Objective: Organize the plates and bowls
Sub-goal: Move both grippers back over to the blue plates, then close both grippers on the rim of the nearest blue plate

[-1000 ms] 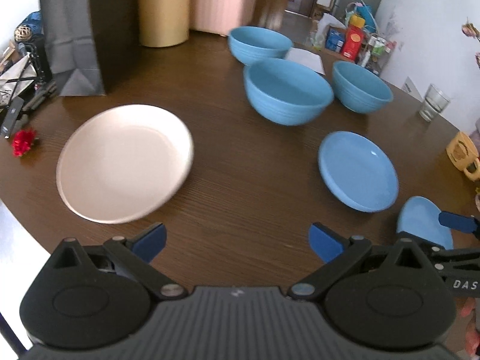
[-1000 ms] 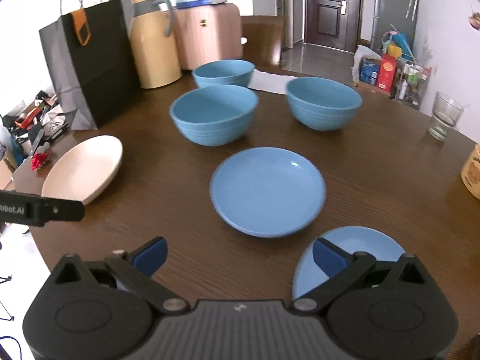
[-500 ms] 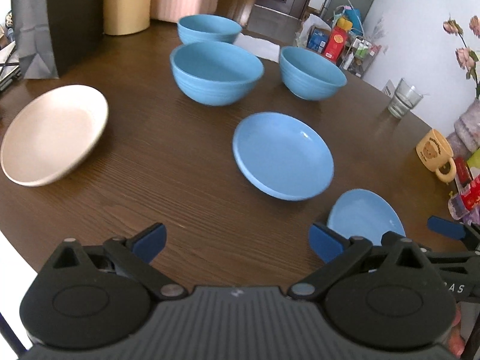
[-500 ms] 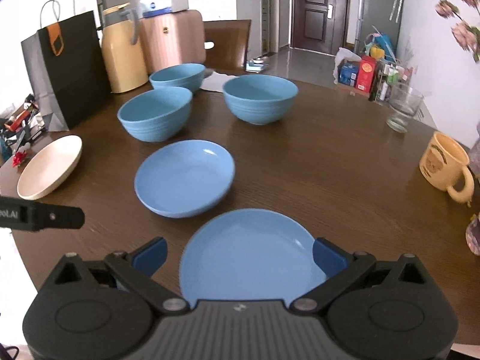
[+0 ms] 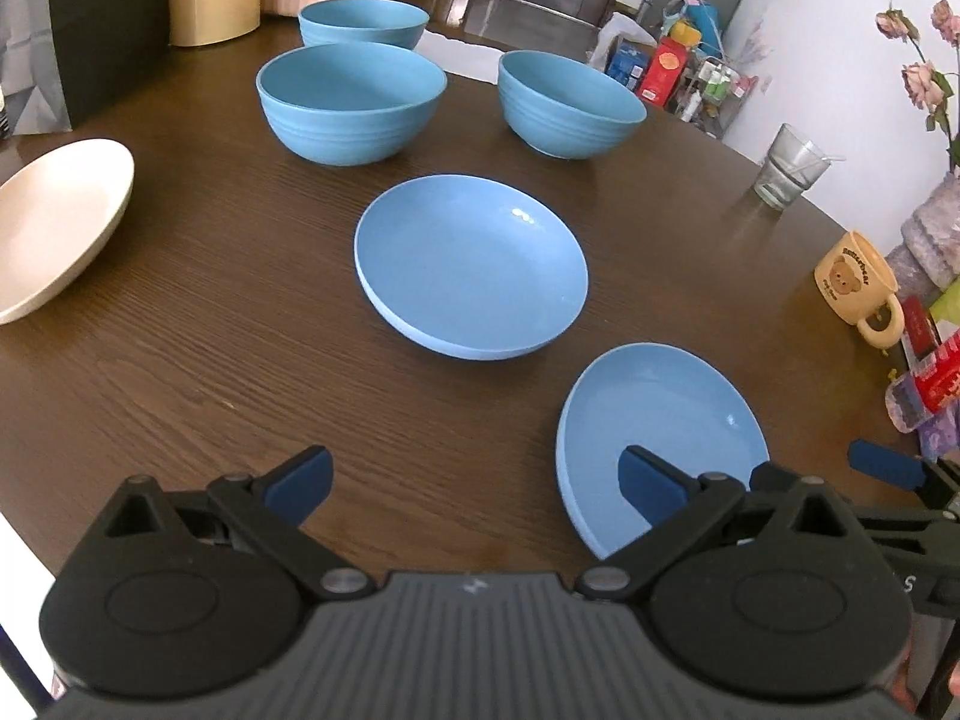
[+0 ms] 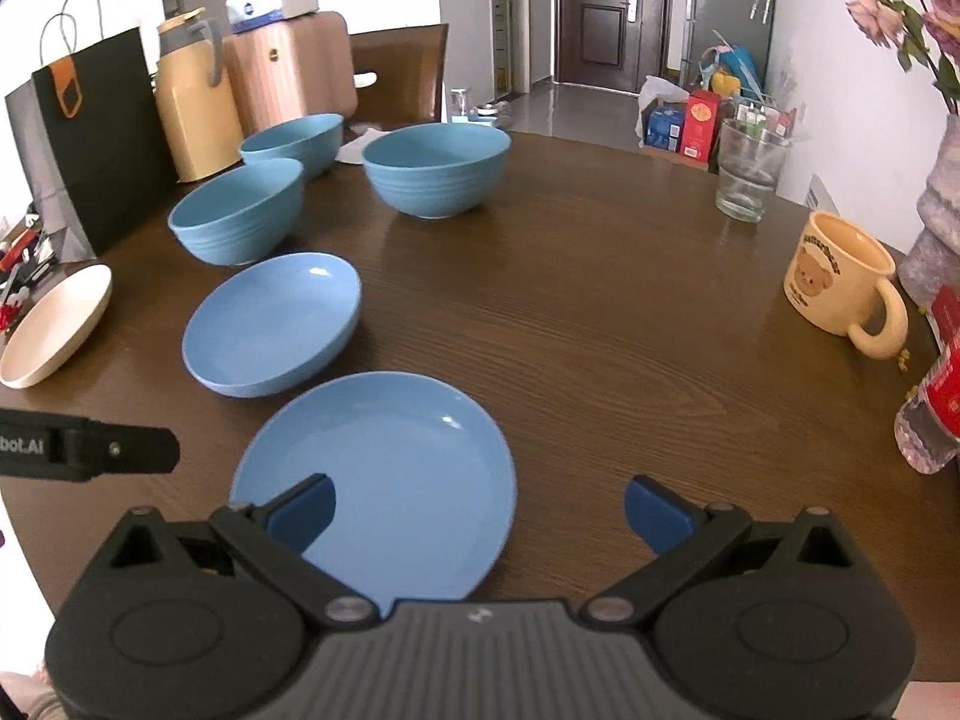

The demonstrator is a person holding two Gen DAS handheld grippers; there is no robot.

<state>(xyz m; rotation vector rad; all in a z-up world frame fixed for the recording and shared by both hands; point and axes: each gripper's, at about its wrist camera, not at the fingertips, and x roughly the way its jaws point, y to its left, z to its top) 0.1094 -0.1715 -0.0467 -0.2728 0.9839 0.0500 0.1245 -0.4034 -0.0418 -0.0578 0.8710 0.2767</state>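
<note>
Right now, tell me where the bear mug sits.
The bear mug stands at the table's right edge in the right wrist view, between the drinking glass and plastic bottle.

Dark wooden table [image 6: 600, 330], white walls, a dark door [image 6: 603, 18], perhaps daylight.

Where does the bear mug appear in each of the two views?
Left wrist: the bear mug is at the right edge, mid-height, beyond the near plate.
Right wrist: the bear mug is at the right, mid-height.
Shared landmark: the glass, farther back than the mug in both.
</note>
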